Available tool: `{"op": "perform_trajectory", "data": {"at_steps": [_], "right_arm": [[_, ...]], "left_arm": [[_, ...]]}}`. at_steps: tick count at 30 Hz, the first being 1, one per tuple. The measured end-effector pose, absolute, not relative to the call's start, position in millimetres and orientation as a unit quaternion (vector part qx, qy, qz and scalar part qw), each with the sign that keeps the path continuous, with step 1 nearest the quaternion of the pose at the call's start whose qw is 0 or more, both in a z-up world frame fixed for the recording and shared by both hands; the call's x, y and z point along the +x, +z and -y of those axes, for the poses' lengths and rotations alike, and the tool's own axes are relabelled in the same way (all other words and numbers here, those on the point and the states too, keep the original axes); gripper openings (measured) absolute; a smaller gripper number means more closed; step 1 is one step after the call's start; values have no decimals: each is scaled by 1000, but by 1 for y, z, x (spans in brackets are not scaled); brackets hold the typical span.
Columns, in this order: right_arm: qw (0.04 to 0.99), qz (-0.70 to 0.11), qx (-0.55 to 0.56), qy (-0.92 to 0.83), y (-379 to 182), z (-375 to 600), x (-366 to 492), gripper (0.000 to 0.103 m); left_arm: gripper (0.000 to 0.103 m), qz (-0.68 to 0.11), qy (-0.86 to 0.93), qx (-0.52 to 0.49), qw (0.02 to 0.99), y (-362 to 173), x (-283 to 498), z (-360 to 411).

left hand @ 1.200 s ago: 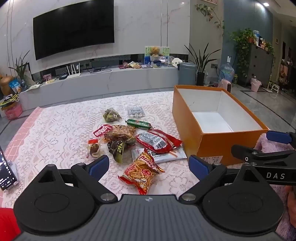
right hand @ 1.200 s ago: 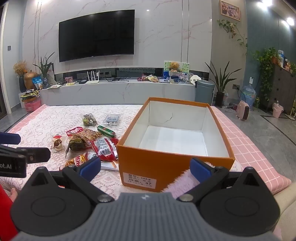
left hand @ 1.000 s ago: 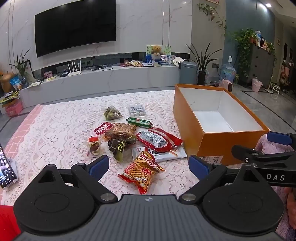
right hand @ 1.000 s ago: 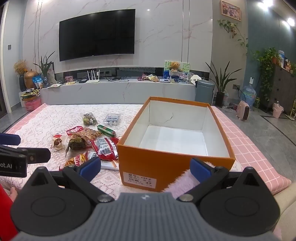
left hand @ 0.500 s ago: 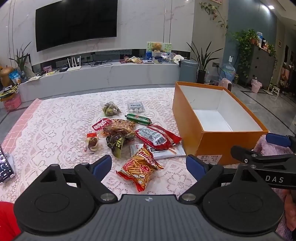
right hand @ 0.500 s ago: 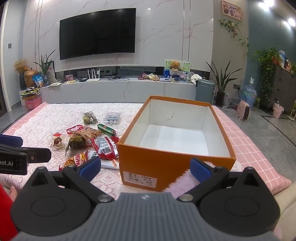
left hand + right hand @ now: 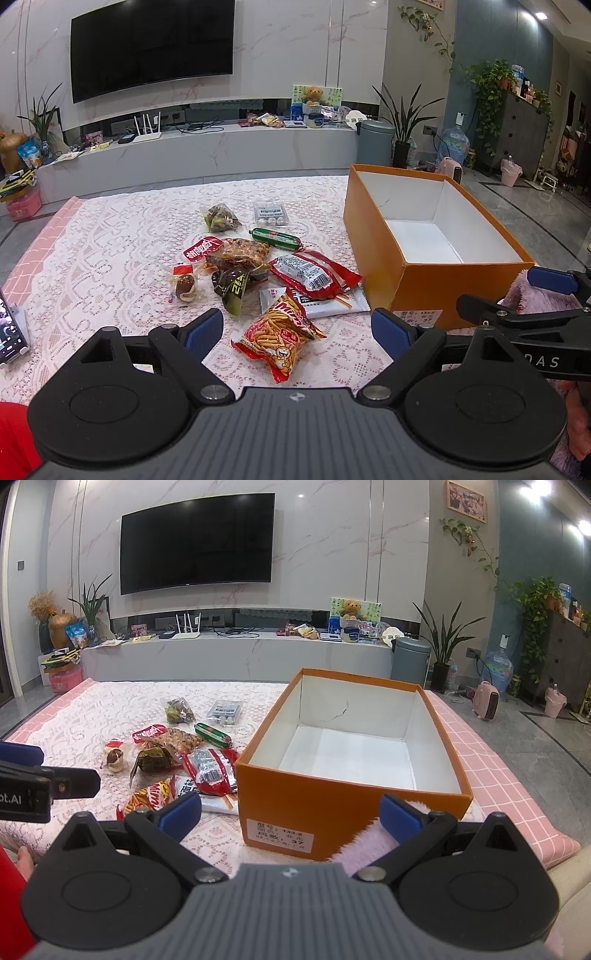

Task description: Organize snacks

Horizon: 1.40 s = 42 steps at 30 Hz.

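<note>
Left claw hovers low, spread wide and empty, over the Mimi shrimp-stick packet. Right claw, equally released, faces the orange box right of the snacks.

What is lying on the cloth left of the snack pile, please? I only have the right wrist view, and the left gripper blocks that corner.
Observer: A phone lies screen up at the far left edge of the cloth, well apart from the snack pile.
Operator: Thank you. Is the left gripper open?
Observer: Yes, the left gripper is open and holds nothing.
Operator: Which snack is nearest to it?
Observer: The orange bag of sticks lies flat on the cloth just ahead of its fingers, untouched.
</note>
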State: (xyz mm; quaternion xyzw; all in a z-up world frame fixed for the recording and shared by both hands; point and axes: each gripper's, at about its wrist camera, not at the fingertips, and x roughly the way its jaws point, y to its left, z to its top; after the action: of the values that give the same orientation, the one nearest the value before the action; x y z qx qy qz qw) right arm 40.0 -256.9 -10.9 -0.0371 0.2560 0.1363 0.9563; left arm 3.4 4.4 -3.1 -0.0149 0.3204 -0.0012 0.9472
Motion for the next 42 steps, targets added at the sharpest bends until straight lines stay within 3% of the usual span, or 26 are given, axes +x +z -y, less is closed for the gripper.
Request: {"op": "perform_trajectory", "data": {"at_steps": [42], "right_arm": [[955, -261, -45, 134, -13, 256, 40, 100]], "left_arm": [[102, -325, -5, -18, 945, -6, 3, -4]]}}
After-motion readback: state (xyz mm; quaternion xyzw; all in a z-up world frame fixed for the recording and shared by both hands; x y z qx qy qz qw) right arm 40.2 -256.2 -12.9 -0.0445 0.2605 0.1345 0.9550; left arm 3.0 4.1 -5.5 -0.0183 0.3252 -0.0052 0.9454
